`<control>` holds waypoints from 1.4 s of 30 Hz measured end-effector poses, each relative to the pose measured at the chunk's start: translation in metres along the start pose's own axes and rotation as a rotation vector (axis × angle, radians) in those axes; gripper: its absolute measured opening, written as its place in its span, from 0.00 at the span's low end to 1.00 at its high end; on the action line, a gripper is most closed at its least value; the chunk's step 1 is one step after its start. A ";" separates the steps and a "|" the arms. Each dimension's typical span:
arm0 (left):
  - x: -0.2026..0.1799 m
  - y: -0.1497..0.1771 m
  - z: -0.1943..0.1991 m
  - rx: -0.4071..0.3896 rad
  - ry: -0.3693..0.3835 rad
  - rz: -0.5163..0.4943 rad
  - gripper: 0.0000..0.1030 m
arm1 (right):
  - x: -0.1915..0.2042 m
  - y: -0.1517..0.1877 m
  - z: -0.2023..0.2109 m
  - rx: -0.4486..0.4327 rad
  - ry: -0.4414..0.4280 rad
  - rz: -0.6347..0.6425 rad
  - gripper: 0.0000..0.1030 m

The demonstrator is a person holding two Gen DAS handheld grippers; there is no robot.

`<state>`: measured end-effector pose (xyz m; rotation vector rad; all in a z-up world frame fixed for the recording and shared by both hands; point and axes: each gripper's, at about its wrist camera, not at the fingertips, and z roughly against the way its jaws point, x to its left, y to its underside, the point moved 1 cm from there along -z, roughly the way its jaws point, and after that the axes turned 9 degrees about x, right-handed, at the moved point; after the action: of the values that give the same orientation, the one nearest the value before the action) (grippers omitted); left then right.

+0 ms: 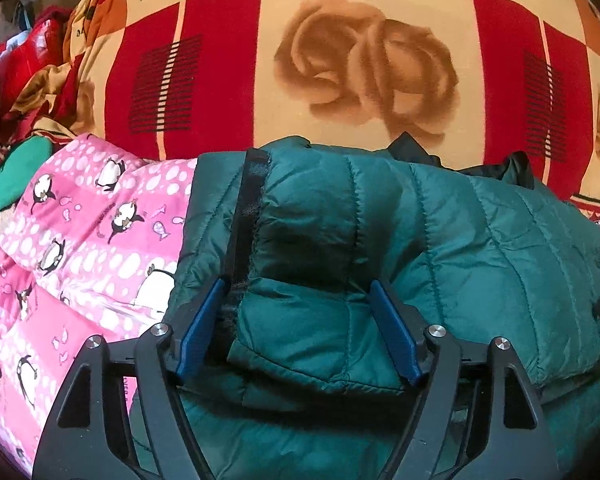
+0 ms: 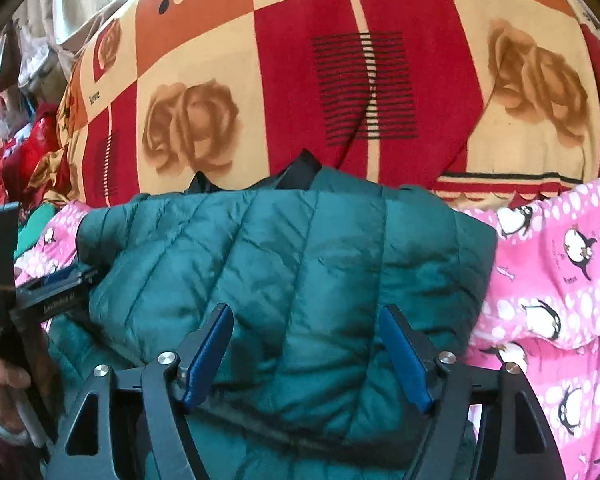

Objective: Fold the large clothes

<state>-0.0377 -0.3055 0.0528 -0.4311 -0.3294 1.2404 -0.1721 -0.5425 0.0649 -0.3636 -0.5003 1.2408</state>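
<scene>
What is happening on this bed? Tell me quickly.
A person is folding a green quilted jacket with a hand-held tool in each hand. The jacket lies bunched on a pink penguin-print blanket, in front of a red and cream rose-print bedspread. The left tool and right tool both sit open over the jacket's folds, each with padding between its blue fingers but not pinched. The fold looks partly done.

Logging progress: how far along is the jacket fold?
Done: the green quilted jacket already lies doubled into a compact bundle on the pink penguin blanket. In hand: nothing gripped; the left gripper and right gripper are both open, straddling the top layer. Left: probably a final tuck or press; more folds can't be ruled out.
</scene>
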 end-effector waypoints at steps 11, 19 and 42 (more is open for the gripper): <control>0.001 0.002 -0.003 -0.013 0.014 0.005 0.77 | 0.000 0.000 -0.041 0.037 0.059 0.011 0.74; 0.001 0.003 -0.004 -0.017 0.010 0.002 0.77 | -0.007 0.007 0.000 -0.004 0.084 -0.005 0.73; 0.004 0.007 0.005 -0.020 0.007 -0.012 0.77 | -0.035 0.045 0.012 0.003 0.092 -0.071 0.76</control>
<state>-0.0445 -0.2993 0.0544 -0.4504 -0.3384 1.2243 -0.2233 -0.5628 0.0455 -0.3951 -0.4289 1.1507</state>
